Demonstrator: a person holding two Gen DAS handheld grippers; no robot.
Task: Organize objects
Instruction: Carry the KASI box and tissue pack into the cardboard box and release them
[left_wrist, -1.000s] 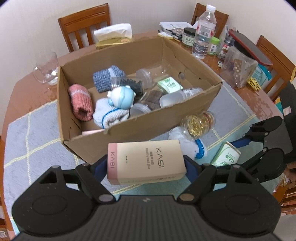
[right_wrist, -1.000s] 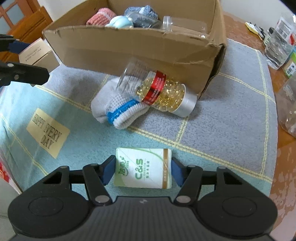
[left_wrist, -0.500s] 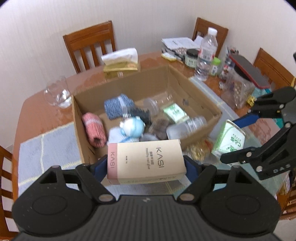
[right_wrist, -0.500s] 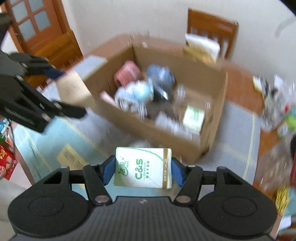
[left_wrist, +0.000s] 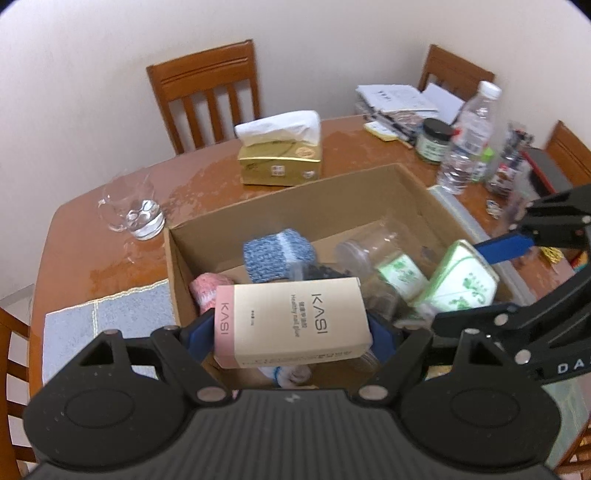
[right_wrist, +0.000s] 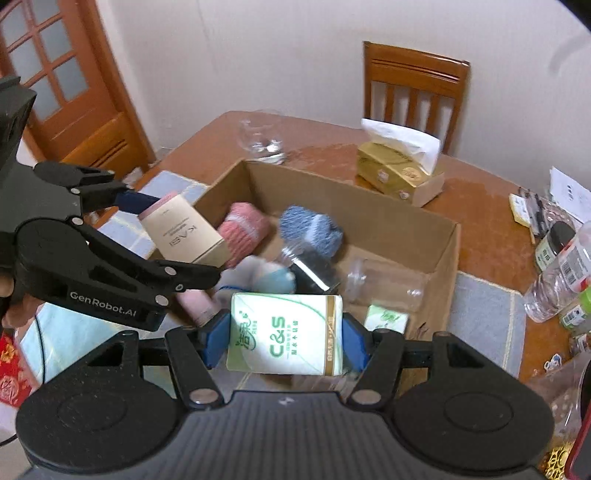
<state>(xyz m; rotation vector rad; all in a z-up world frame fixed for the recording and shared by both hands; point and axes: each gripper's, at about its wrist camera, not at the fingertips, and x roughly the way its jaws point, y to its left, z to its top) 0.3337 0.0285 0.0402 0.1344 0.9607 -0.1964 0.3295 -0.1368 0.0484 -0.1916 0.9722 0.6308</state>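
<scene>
**Two packs over the box**

Nearest: left tool clamped on the KASI carton by its short ends, label up, hanging above the near left wall of the box. Gripped endwise, probably so the carton can drop flat into a gap. Right tool clenched on the tissue pack the same way, sides pinched between blue pads, poised over the near wall toward the right side. Both tilted steeply downward, suited to lowering cargo inside.

Below, in the box: pink roll, blue roll, a pale blue round thing, a clear jar on its side, a second small green pack. Already crowded; free floor mostly along the far wall, so likely best release spots there or atop the soft rolls.

Beyond, on the desk: gold tissue box, glass, bottle, dark jar, papers. Left outside, apparently not part of the sorting.
</scene>
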